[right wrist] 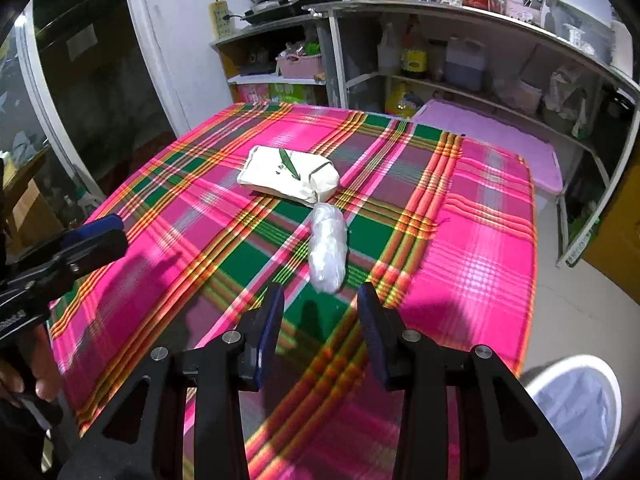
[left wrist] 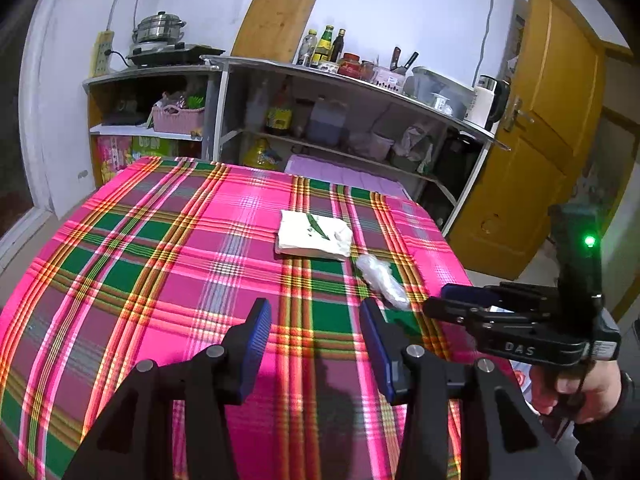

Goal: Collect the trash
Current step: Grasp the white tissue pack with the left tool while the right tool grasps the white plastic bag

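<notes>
Trash on the plaid-covered worktop point(right wrist: 132, 216): two items, both untouched. Leftmost, the left tongs point(left wrist: 316, 340) hover above the near part of the cloth, jaws moderately apart with nothing between them. Next, toward the middle of the worktop, lies a flat white tissue pack point(right wrist: 288, 176) with a green leaf print, one end torn or folded up. Just beside its near right corner, perhaps touching it, lies a crumpled clear plastic wrapper point(right wrist: 327, 252), elongated, its long axis running toward the camera in the right wrist view. Further right, the right tongs point(right wrist: 320, 312) sit just short of the wrapper's near end, jaws partly apart and empty, roughly lined up with it. At far right, beyond the worktop's edge and low down, a white bin point(right wrist: 576, 404) with a pale liner is partly visible. Judged step: approach to the wrapper, not yet gripped. Risks: the wrapper looks light and springy, so a closing pad could push it away rather than pinch it; a low approach could snag the loose cloth and drag both items; thin film may slip from the pads during the carry to the bin.
</notes>
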`<state>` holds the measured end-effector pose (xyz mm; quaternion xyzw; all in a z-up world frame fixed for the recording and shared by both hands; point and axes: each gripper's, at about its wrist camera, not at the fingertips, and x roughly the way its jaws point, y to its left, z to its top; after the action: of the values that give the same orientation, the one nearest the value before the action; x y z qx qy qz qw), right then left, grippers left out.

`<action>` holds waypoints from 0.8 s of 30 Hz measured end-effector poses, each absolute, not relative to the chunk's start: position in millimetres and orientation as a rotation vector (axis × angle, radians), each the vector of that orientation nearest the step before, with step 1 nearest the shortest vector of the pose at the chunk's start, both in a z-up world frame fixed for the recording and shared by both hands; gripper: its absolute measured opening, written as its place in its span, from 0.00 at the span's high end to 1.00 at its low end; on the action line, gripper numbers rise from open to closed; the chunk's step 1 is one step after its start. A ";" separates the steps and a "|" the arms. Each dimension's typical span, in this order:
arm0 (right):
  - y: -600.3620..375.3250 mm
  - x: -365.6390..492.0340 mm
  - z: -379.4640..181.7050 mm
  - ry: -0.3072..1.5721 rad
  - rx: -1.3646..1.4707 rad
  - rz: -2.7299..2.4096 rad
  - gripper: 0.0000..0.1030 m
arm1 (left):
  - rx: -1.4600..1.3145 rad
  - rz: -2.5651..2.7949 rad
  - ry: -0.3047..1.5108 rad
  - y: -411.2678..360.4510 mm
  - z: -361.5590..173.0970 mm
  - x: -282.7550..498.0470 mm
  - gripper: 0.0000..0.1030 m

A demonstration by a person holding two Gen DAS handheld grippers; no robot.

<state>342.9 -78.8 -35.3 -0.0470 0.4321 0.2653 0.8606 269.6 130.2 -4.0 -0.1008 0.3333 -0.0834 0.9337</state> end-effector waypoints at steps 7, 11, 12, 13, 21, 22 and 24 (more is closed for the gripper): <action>-61.0 372.0 -54.7 0.940 -0.112 0.554 0.63 | -0.209 -0.173 0.703 141.9 -10.5 297.5 0.56; -54.9 377.7 -64.1 0.951 -0.132 0.545 0.73 | -0.198 -0.192 0.723 140.3 -12.9 321.6 0.56; -55.5 377.2 -64.8 0.946 -0.133 0.544 0.74 | -0.198 -0.199 0.730 140.1 -13.7 328.5 0.56; -56.5 376.4 -64.9 0.943 -0.131 0.546 0.75 | -0.200 -0.204 0.737 140.1 -14.6 335.3 0.56; -71.7 367.2 -64.5 0.933 -0.099 0.561 0.76 | -0.204 -0.197 0.790 139.0 -31.0 392.6 0.56; -73.0 366.3 -64.0 0.934 -0.095 0.561 0.76 | -0.200 -0.191 0.791 139.2 -32.0 398.0 0.56; -78.3 363.6 -63.8 0.935 -0.084 0.565 0.76 | -0.183 -0.192 0.780 138.0 -32.0 409.1 0.56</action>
<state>363.6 -78.3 -63.8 -0.0399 0.4443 0.2685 0.8538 409.1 138.0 -32.0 -0.0890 0.3791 -0.0932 0.9164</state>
